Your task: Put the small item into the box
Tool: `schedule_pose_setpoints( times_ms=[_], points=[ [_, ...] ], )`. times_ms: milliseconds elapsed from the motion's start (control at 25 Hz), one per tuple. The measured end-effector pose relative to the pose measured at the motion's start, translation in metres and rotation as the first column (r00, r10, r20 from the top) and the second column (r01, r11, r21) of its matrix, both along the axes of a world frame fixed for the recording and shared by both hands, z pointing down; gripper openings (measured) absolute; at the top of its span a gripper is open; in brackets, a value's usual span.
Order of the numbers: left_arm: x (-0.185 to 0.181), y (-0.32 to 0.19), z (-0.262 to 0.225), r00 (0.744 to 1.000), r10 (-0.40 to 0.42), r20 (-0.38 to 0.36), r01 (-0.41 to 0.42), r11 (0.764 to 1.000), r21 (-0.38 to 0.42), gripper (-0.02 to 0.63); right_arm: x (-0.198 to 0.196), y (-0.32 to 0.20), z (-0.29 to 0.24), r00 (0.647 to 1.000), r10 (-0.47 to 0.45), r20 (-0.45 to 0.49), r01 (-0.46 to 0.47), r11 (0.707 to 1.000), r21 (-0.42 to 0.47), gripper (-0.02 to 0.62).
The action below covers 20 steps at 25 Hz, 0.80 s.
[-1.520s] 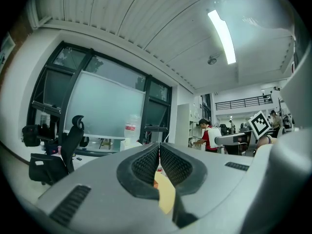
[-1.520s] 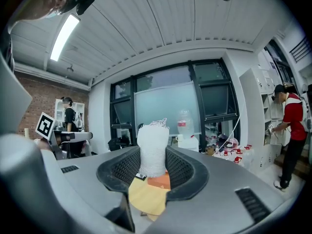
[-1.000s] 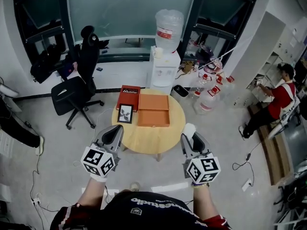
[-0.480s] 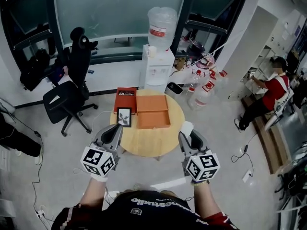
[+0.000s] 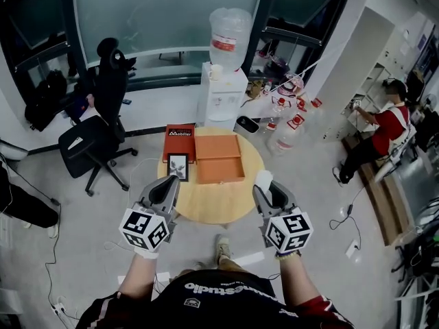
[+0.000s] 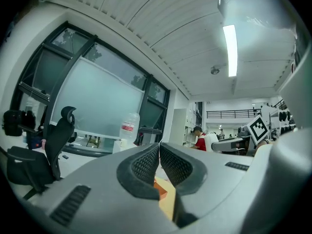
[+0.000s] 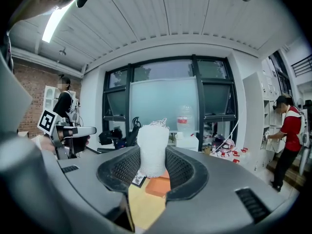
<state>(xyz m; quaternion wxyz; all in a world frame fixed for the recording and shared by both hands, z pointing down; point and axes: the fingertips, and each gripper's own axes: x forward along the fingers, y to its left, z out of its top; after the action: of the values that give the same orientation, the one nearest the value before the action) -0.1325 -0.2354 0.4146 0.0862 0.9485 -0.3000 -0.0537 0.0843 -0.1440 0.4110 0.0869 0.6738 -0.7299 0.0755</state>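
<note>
While my right gripper [image 5: 265,189] is clamped on the small item [image 7: 152,150], a white roll of foam netting standing upright between the pads with its frayed top above them, that item hangs over the near right edge of the round wooden table [image 5: 214,204]. Beyond it, toward the far middle of the tabletop, lies the orange box [image 5: 219,159], well apart from the item, with bare wood between the two. A flat red case [image 5: 180,141] touches the box's left side, and a small framed picture [image 5: 178,166] lies just in front of that case, beside the box's near left corner. My left gripper [image 5: 167,185] sits at the table's near left edge with its jaws together and nothing between them, pointing roughly level toward the picture. The near half of the table shows only wood, so the straight line from the item to the box has nothing on it; the picture and red case crowd only the left side. Behind the table stands a white water dispenser [image 5: 223,94] close to its far edge, with water bottles [image 5: 285,125] on the floor to the right. A black office chair [image 5: 96,125] stands off to the left, and a person in red [image 5: 381,125] works far to the right, both well away from the table. Open floor rings the table's near side, where my shoe [image 5: 221,247] shows.
</note>
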Motion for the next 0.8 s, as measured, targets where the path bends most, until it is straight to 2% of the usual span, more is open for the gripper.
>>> schedule_pose_setpoints(
  times_ms=[120,320,600,800],
  points=[
    [0.005,0.000,-0.003,1.000,0.003,-0.017,-0.003,1.000,0.002,0.021,-0.004,-0.007,0.002,1.000,-0.016,0.003,0.016,1.000,0.004,0.181],
    [0.011,-0.008,-0.003,1.000,0.013,0.006,-0.013,1.000,0.016,0.021,-0.003,-0.021,0.006,0.999,-0.036,0.019,0.036,0.999,0.004,0.181],
    [0.016,-0.036,0.003,1.000,-0.017,0.026,0.017,1.000,0.009,0.021,0.014,-0.054,0.013,0.998,-0.047,0.037,0.047,0.999,-0.002,0.181],
    [0.033,-0.053,0.006,0.999,-0.021,0.031,0.020,1.000,0.006,0.021,0.034,-0.078,0.025,0.998,-0.054,0.045,0.055,0.998,-0.021,0.181]
  ],
)
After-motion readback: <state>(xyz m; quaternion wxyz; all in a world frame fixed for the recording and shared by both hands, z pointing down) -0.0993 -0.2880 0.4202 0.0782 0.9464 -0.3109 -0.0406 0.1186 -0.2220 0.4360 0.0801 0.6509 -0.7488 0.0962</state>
